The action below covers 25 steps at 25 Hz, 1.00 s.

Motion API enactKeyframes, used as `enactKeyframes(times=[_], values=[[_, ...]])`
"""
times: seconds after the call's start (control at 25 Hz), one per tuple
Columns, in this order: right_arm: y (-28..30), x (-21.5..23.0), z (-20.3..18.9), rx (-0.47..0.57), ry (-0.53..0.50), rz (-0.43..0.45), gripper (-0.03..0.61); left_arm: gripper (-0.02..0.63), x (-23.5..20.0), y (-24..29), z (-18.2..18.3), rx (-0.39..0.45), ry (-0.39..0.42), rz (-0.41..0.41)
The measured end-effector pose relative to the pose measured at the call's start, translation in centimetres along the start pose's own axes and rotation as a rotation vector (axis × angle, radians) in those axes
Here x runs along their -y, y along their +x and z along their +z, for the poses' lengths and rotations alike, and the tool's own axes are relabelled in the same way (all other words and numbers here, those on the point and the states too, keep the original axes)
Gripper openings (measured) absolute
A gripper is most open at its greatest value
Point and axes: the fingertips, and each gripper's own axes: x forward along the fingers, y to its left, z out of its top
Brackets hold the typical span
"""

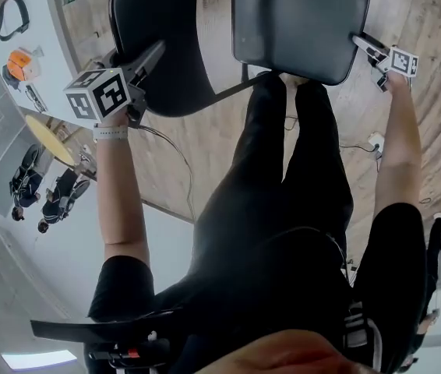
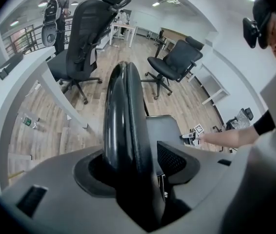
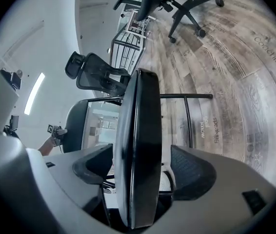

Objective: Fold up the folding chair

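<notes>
While we look down past our own legs, folding chair (image 1: 181, 84) sits ahead, over wood-plank floor (image 1: 427, 22), between both tongs. Left gripper (image 1: 152, 59): jaws apart, straddling backrest (image 1: 158, 18) rim. Backrest glossy black, rounded, thick-edged. Thin black frame tube (image 1: 232, 89) joins panels. Seat (image 1: 302, 18): dark grey, matte, rounded square. Right gripper (image 1: 365, 47): jaws apart astride seat edge; we note gaps both sides.
</notes>
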Motion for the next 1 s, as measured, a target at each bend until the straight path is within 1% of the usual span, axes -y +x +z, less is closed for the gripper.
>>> enactKeyframes(times=[0.16,0.28,0.36,0.4,0.44,0.48,0.52,0.6,0.68,0.72,0.8,0.92,1.0], values=[[1.8,0.0,-0.4,-0.023,0.033,0.068,0.344,0.236,-0.2,0.6,-0.1,-0.038,-0.001,-0.008],[2.2,1.3,-1.0,-0.049,0.021,0.022,0.342,0.235,-0.3,0.7,-0.4,-0.058,-0.015,-0.021],[2.7,1.1,-1.1,-0.048,0.035,0.058,0.34,0.228,-0.4,0.7,-0.2,-0.067,-0.008,-0.014],[2.9,0.9,-1.1,-0.045,0.044,0.086,0.339,0.208,-0.4,0.7,-0.1,-0.066,-0.005,-0.012],[3.0,0.5,-1.0,-0.043,0.056,0.111,0.321,0.189,-0.4,0.8,-0.1,-0.064,-0.002,-0.015],[3.1,0.3,-1.0,-0.042,0.065,0.129,0.285,0.171,-0.4,0.8,0.0,-0.062,0.005,-0.021],[3.1,0.1,-0.9,-0.039,0.066,0.14,0.281,0.159,-0.3,0.8,0.0,-0.062,0.015,-0.028],[3.2,-0.1,-0.8,-0.031,0.06,0.144,0.279,0.125,-0.1,0.8,-0.1,-0.065,0.038,-0.043],[3.1,0.1,-0.9,-0.027,0.055,0.121,0.279,0.103,0.1,0.5,-0.1,-0.066,0.046,-0.058],[3.1,-0.3,-0.9,-0.028,0.057,0.125,0.279,0.094,0.4,0.2,0.0,-0.062,0.045,-0.066],[3.1,-1.8,-0.7,-0.033,0.056,0.16,0.271,0.082,1.0,-0.5,0.4,-0.053,0.043,-0.077],[3.4,-5.0,-1.0,-0.04,0.067,0.202,0.264,0.07,1.4,-2.0,0.8,-0.044,0.041,-0.086],[4.1,-7.6,-0.9,-0.047,0.04,0.226,0.259,0.067,0.8,-3.4,0.9,-0.041,0.037,-0.08]])
